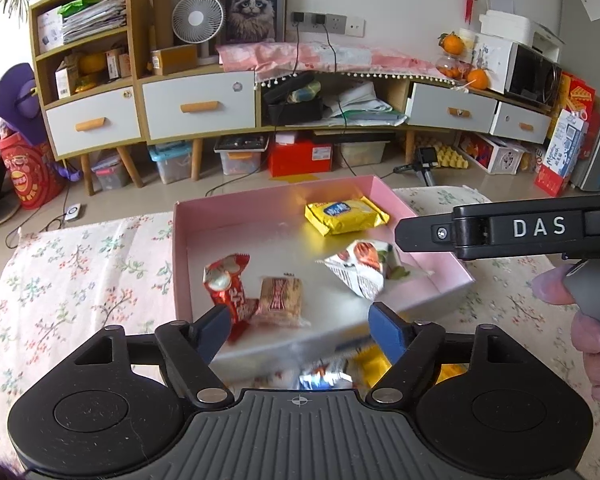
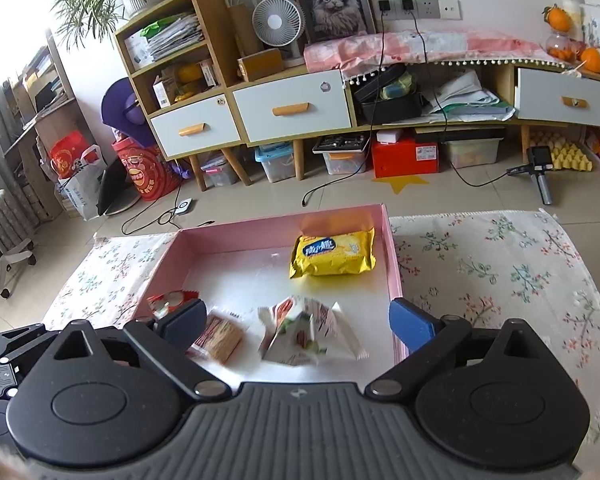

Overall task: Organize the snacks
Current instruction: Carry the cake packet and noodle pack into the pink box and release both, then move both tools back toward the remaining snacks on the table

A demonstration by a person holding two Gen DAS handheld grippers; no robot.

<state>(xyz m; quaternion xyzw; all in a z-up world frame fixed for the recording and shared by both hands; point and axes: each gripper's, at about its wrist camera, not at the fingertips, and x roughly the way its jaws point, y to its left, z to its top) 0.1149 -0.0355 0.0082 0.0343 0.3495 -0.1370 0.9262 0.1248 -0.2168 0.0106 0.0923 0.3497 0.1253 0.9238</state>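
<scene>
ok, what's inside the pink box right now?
Four snacks in the pink box: yellow packet, white pouch, tan biscuit pack, red wrapper. The near floor of the box is hidden by the grippers.

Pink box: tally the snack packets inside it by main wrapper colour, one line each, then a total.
Inside the pink box:
Yellow: 1, the yellow packet
Red: 1, the red packet
Tan: 1, the tan cracker packet
White: 1, the white printed packet
Total: 4
</scene>
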